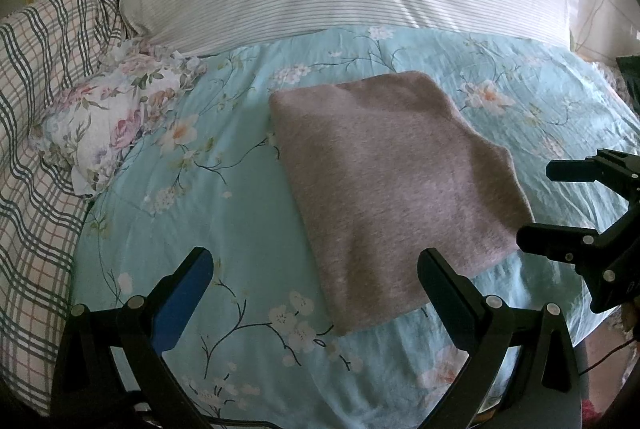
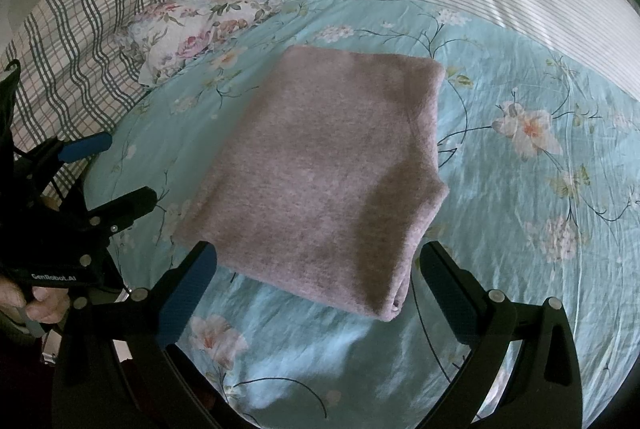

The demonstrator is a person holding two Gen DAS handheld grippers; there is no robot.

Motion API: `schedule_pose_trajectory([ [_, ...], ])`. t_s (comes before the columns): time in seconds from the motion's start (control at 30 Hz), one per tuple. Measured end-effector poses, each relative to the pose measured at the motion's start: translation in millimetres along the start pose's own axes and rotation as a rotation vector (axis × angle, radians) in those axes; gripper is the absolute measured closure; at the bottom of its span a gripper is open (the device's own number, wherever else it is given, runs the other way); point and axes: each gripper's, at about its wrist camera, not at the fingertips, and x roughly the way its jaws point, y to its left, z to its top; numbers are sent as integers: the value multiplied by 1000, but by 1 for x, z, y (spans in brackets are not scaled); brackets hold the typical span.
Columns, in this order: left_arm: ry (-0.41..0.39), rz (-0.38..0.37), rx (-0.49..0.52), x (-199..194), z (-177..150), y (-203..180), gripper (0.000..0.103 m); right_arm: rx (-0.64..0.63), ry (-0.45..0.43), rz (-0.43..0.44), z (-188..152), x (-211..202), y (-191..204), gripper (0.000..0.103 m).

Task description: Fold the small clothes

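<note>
On the bed's blue flowery sheet (image 1: pixel 248 229) lay a folded pink cloth (image 1: pixel 392 189), flat and neat. Both grippers were above the bed with their fingers spread wide, holding nothing. The left gripper (image 1: pixel 316 293) was near the cloth's front left corner. The right gripper (image 2: pixel 316 289) was at its near edge, with one folded corner between the fingers (image 2: pixel 188 293).

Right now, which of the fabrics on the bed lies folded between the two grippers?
The pink garment: plain, folded flat on the blue floral sheet. The floral cloth and plaid blanket lie bunched farther off.
</note>
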Motion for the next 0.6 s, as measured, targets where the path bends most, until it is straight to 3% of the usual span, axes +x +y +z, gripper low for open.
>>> schedule_pose_trajectory([
  [0.6, -1, -1, 0, -1, 0, -3, 1, 2, -1, -3, 1, 0, 2, 2],
])
